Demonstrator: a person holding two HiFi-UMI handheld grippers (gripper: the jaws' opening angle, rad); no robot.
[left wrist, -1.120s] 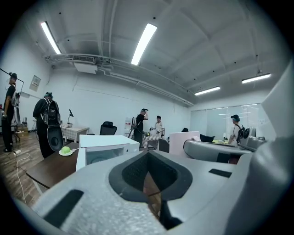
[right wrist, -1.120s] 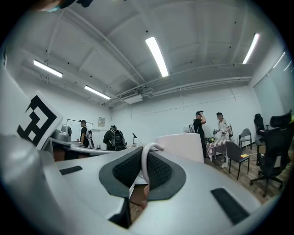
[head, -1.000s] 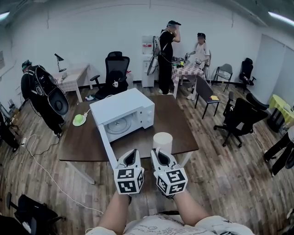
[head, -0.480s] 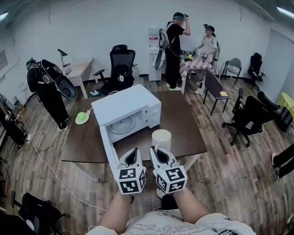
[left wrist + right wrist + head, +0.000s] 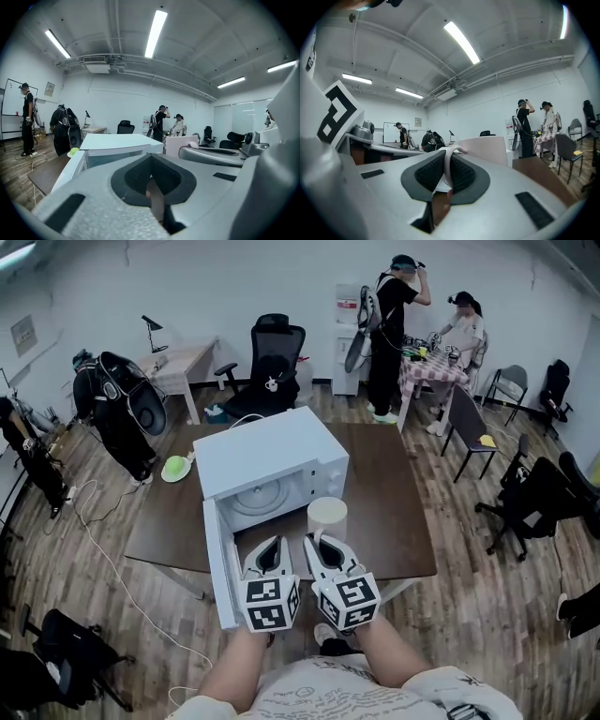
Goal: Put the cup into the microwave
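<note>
A white microwave [image 5: 267,460] stands on the brown table [image 5: 394,512], its door [image 5: 221,563] swung open toward me on the left and the cavity with its turntable showing. My right gripper [image 5: 322,542] is shut on the handle of the pale cup [image 5: 327,518], which hangs upright just right of the cavity opening. In the right gripper view the thin handle [image 5: 449,157] sits pinched between the pads, with the cup [image 5: 485,150] beyond. My left gripper [image 5: 270,547] sits beside it, shut with nothing in it, in front of the opening; its view shows the microwave [image 5: 117,143] ahead.
A green object [image 5: 175,468] lies on the table's far left corner. People stand at the back right [image 5: 394,334] and at the left [image 5: 122,413]. Office chairs [image 5: 277,371] and a checked table [image 5: 431,371] stand behind. A cable [image 5: 94,549] trails over the floor.
Both grippers, side by side, have come closer to the microwave. The cup has travelled with the right gripper and now hangs at the cavity's front right.
</note>
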